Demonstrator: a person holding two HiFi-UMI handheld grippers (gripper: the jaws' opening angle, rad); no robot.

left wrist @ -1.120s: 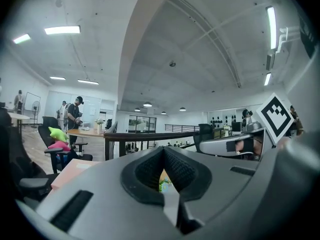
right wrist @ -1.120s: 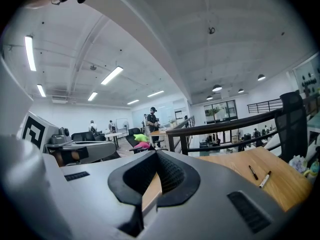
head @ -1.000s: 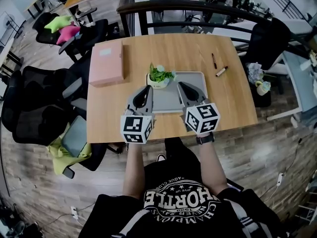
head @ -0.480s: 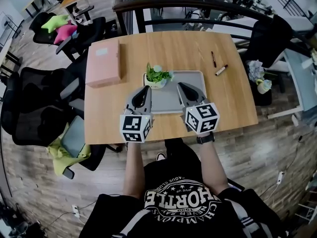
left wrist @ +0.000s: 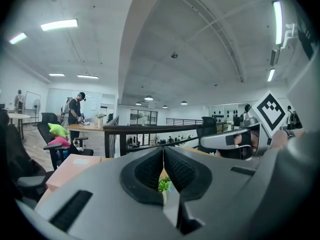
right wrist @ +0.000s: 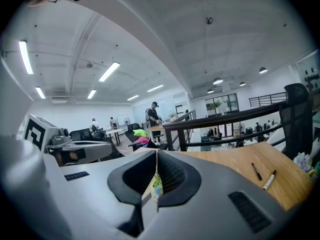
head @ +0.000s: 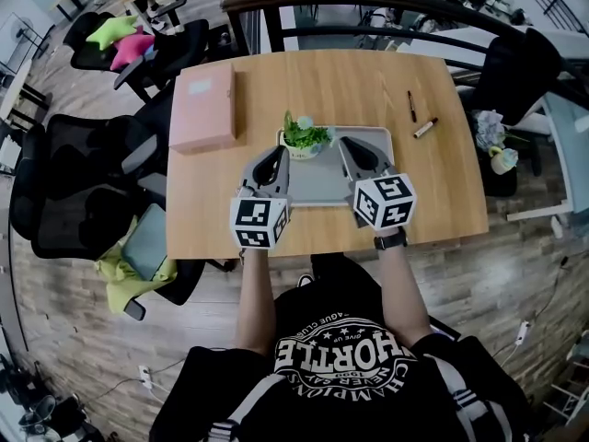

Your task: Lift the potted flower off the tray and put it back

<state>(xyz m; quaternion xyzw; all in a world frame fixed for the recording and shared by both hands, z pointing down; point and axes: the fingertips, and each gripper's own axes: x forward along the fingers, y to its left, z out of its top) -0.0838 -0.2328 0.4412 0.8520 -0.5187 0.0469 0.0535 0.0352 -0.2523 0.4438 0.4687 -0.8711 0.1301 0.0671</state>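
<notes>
The potted flower (head: 304, 139), green leaves in a small white pot, stands at the far left corner of the grey tray (head: 318, 182) on the wooden table (head: 322, 81). My left gripper (head: 276, 153) is shut and empty, its tip just left of the pot. My right gripper (head: 347, 144) is shut and empty too, its tip a little right of the pot over the tray. In the left gripper view the plant (left wrist: 164, 184) peeks below the closed jaws. In the right gripper view the plant (right wrist: 157, 183) shows the same way.
A pink box (head: 204, 109) lies on the table's left side. Two pens (head: 411, 106) (head: 425, 128) lie right of the tray. Black office chairs (head: 83, 182) crowd the left edge, and a dark railing (head: 368, 3) runs behind the table.
Both grippers have moved forward and slightly down, ending closer to the pot on either side. The pot and tray have stayed in place.
</notes>
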